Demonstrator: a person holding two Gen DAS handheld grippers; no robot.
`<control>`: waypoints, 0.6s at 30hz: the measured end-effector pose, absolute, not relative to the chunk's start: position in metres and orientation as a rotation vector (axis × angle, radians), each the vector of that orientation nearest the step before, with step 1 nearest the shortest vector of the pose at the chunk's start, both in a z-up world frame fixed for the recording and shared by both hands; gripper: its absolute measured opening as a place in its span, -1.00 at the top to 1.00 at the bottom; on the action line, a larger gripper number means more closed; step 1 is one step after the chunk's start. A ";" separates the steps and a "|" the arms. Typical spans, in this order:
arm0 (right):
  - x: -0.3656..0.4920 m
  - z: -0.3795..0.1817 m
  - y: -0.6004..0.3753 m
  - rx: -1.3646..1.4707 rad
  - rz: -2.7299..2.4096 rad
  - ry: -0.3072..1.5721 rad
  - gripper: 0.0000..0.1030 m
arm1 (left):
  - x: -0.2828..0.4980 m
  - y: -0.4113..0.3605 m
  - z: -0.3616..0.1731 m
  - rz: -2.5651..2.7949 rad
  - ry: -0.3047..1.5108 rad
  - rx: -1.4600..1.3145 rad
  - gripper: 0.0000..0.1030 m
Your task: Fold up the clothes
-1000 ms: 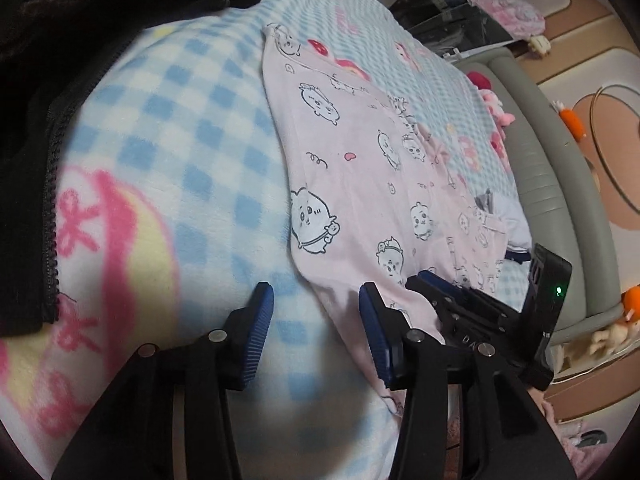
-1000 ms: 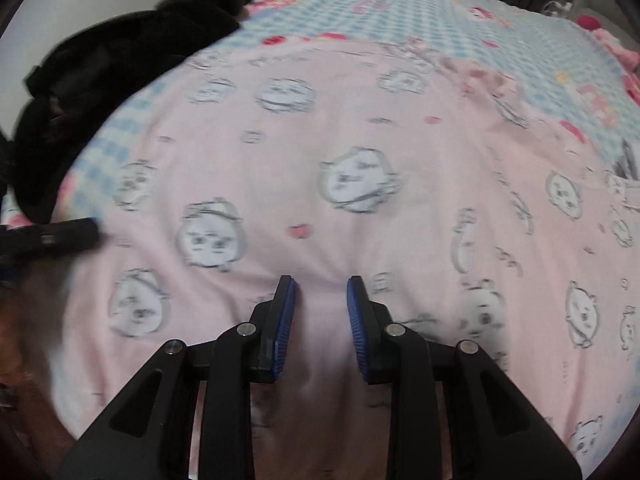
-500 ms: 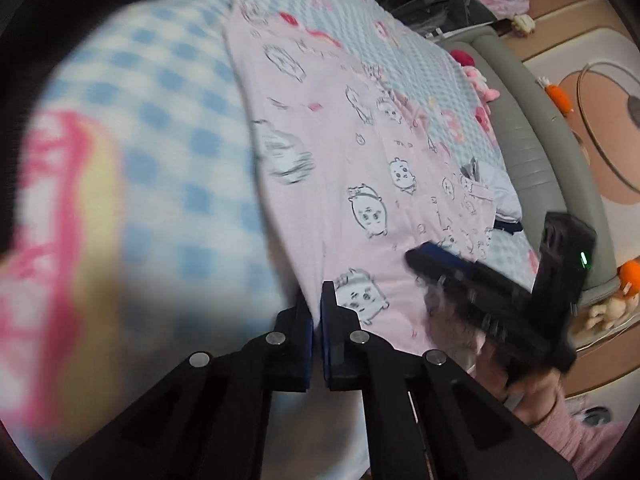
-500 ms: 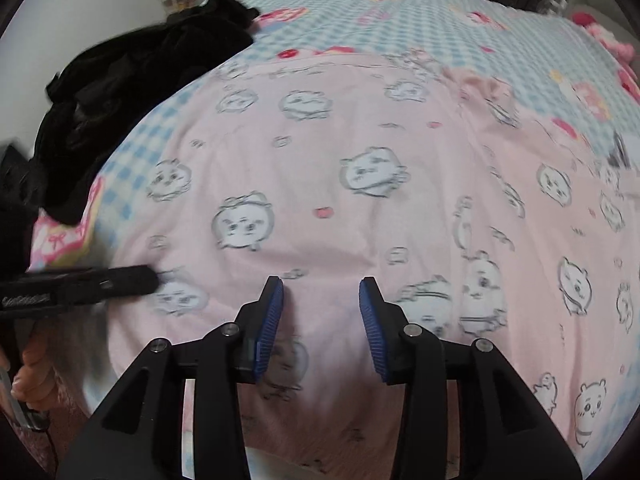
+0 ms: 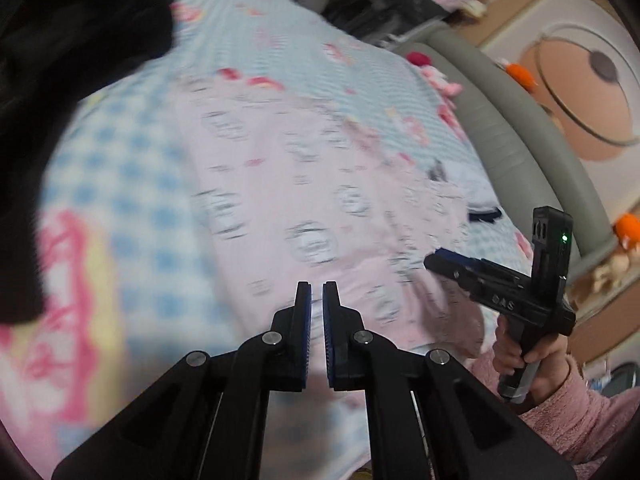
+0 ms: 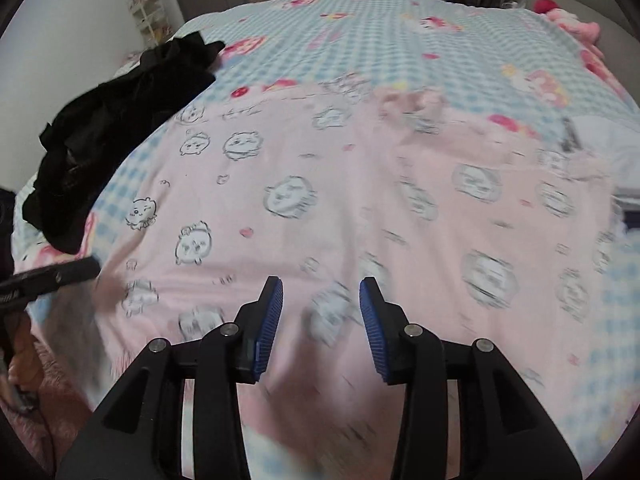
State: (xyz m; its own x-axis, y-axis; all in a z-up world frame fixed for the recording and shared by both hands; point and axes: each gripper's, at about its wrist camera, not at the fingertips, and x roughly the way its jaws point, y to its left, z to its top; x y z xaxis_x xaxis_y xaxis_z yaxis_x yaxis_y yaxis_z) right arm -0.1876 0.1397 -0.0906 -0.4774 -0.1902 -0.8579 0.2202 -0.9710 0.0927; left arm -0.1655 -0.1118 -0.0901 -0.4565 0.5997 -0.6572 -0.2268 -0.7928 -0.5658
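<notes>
A pink garment with cartoon faces (image 6: 360,200) lies spread on the checked bed; it also shows in the left wrist view (image 5: 320,200). My left gripper (image 5: 317,296) is nearly shut over the garment's near edge; whether it pinches cloth I cannot tell. It also shows at the left edge of the right wrist view (image 6: 52,276). My right gripper (image 6: 320,300) is open above the garment's near part and holds nothing. It also shows in the left wrist view (image 5: 440,258), at the garment's right corner.
Black clothing (image 6: 120,128) is piled at the bed's left side, also in the left wrist view (image 5: 60,80). The blue checked blanket (image 6: 400,40) covers the bed. A grey padded bed frame (image 5: 520,152) runs along the right. Pink plush toys (image 6: 572,20) lie far right.
My left gripper closed from wide open to nearly shut at the garment's edge and rose back. My right gripper opened wider and pulled back from the cloth.
</notes>
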 end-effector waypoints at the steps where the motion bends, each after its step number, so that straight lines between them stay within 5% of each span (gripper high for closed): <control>1: -0.182 -0.085 0.147 1.447 -2.521 0.035 0.19 | -0.167 -0.096 -0.090 2.236 -0.517 -1.252 0.86; 8: -0.132 -0.099 0.207 1.556 -2.564 0.057 0.14 | -0.160 -0.075 -0.139 2.187 -0.478 -1.583 0.77; 14: -0.108 -0.109 0.258 1.567 -2.533 -0.211 0.14 | -0.148 -0.073 -0.124 2.258 -0.467 -1.545 0.75; 18: -0.124 -0.083 0.275 1.494 -2.591 -0.141 0.10 | -0.170 -0.041 -0.094 2.267 -0.274 -1.507 0.74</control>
State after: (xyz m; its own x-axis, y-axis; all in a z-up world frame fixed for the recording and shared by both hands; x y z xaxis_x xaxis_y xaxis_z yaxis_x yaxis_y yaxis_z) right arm -0.1245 0.2751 -0.0832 -0.4938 -0.1742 -0.8519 0.0806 -0.9847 0.1546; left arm -0.1696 -0.0411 -0.0940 -0.3368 0.4333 -0.8360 -0.2214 -0.8994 -0.3770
